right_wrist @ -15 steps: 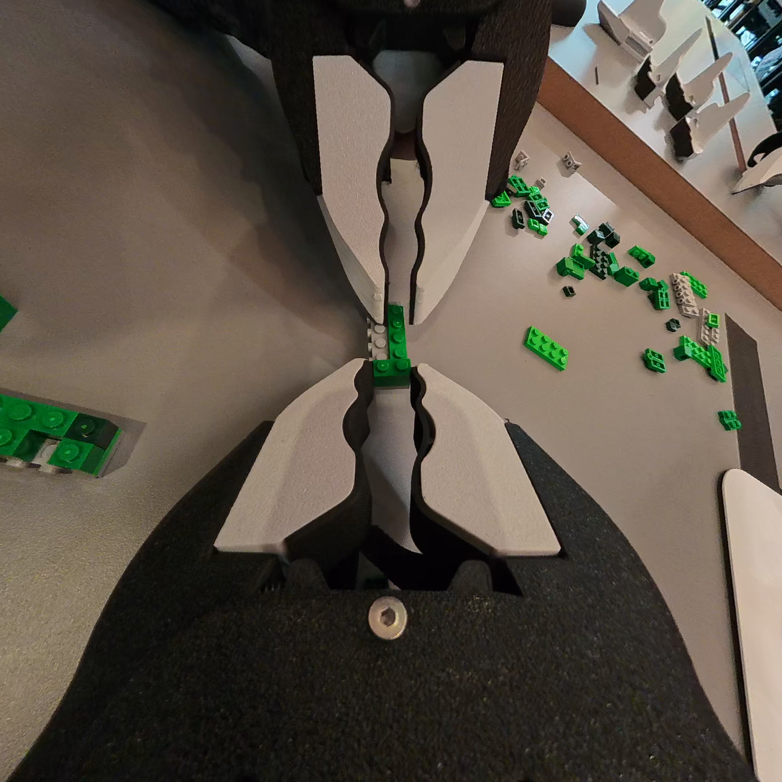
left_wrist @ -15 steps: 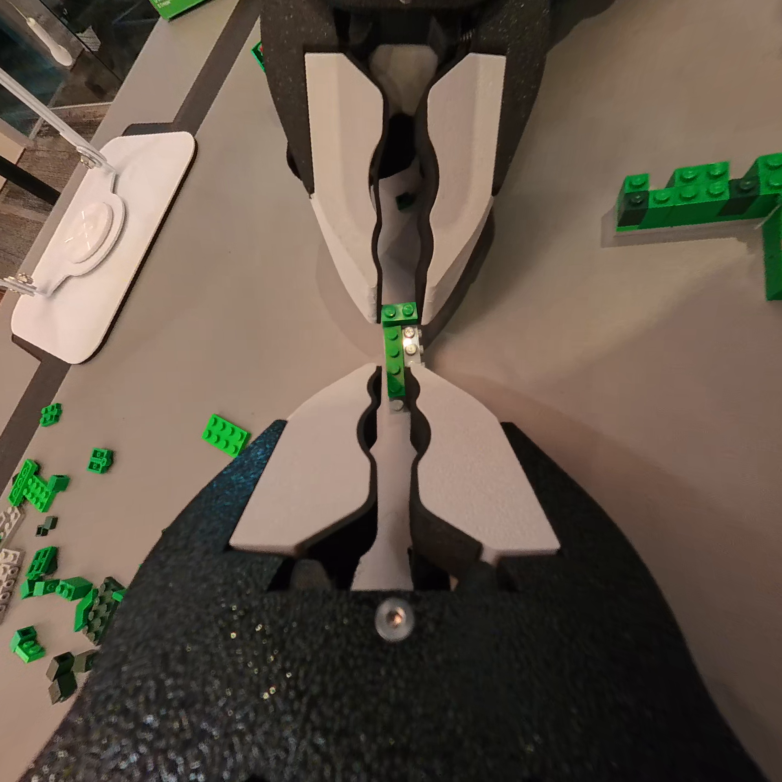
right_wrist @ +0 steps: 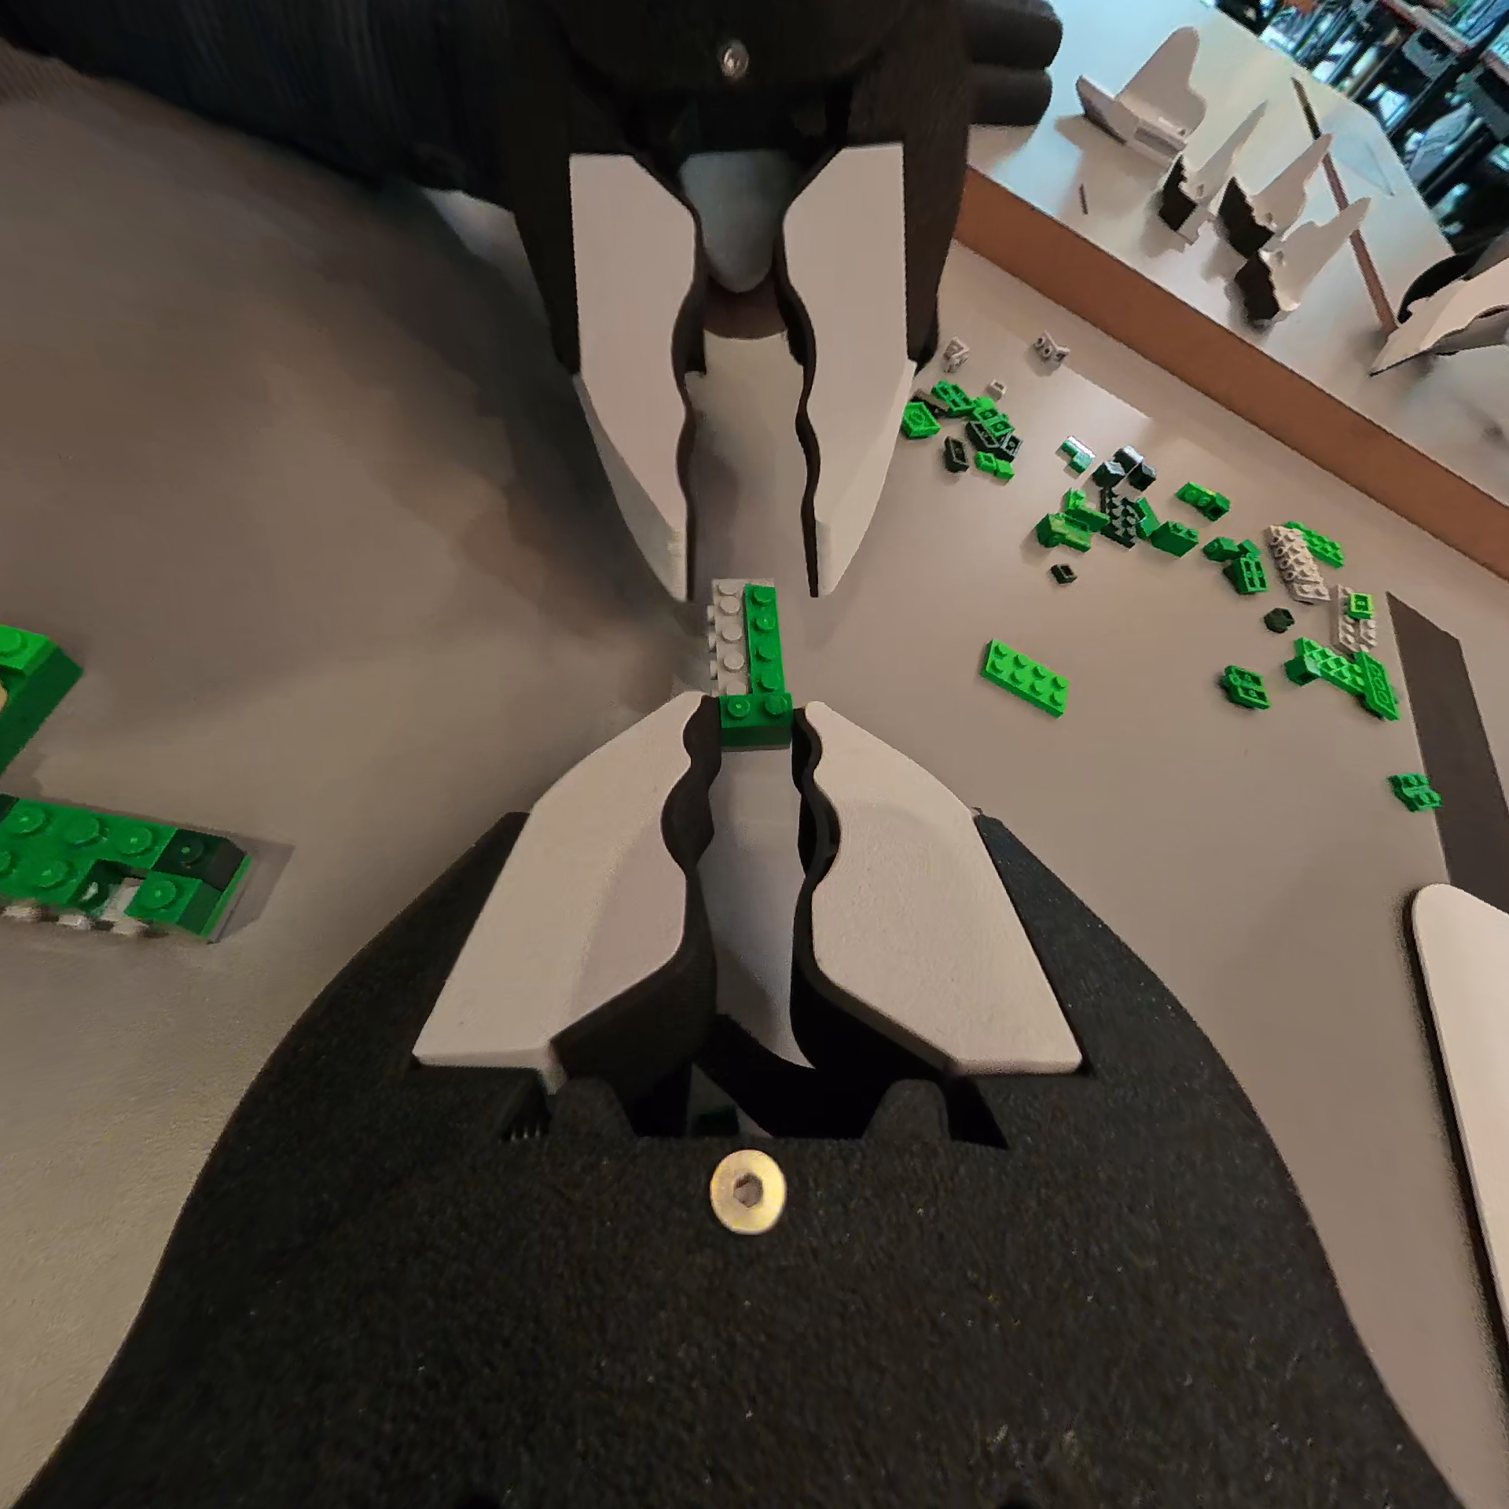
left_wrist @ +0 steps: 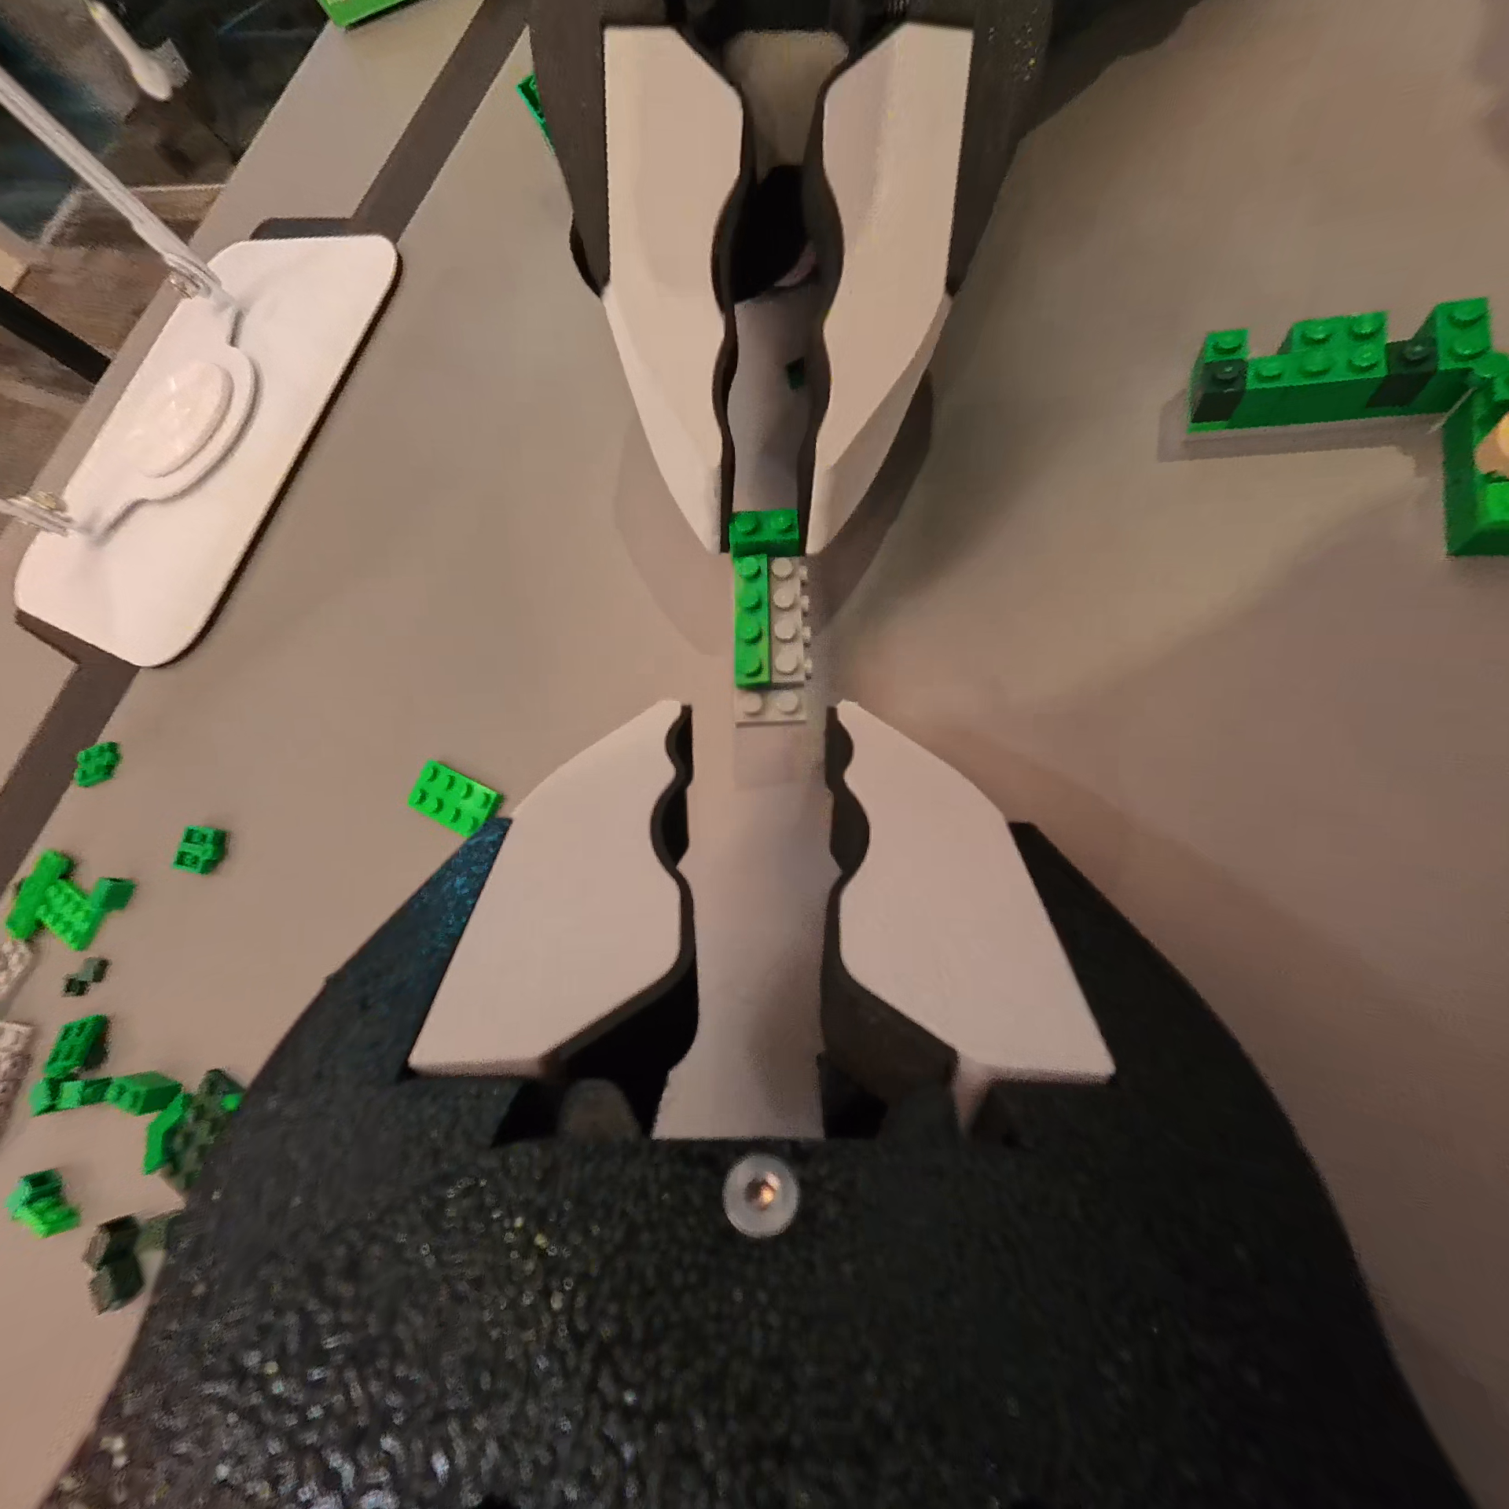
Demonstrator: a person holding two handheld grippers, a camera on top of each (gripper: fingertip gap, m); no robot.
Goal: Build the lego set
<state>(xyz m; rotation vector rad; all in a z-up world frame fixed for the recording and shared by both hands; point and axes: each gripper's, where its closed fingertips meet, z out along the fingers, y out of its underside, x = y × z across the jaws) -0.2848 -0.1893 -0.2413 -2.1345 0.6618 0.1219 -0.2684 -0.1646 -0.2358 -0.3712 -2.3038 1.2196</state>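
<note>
A small lego assembly (left_wrist: 767,629), a green strip beside a grey plate with a green brick across one end, hangs above the grey table between my two grippers, which face each other. My right gripper (right_wrist: 755,718) is shut on the green brick end (right_wrist: 755,723); it shows at the top of the left wrist view (left_wrist: 766,555). My left gripper (left_wrist: 758,709) is open, its fingertips either side of the grey end with a gap on both sides. It shows at the top of the right wrist view (right_wrist: 751,589). A partly built green model (left_wrist: 1323,367) (right_wrist: 98,865) lies on the table.
Loose green, dark and grey pieces (left_wrist: 73,914) (right_wrist: 1184,531) are scattered on the table. A green two-by-four plate (left_wrist: 453,796) (right_wrist: 1025,678) lies apart from them. A white pad (left_wrist: 188,457) (right_wrist: 1462,1061) sits near the table edge. Spare white finger parts (right_wrist: 1225,188) stand on a farther table.
My left gripper has opened and let go of the grey end of the assembly. The assembly stays in my right gripper. Both views are slightly blurred by motion.
</note>
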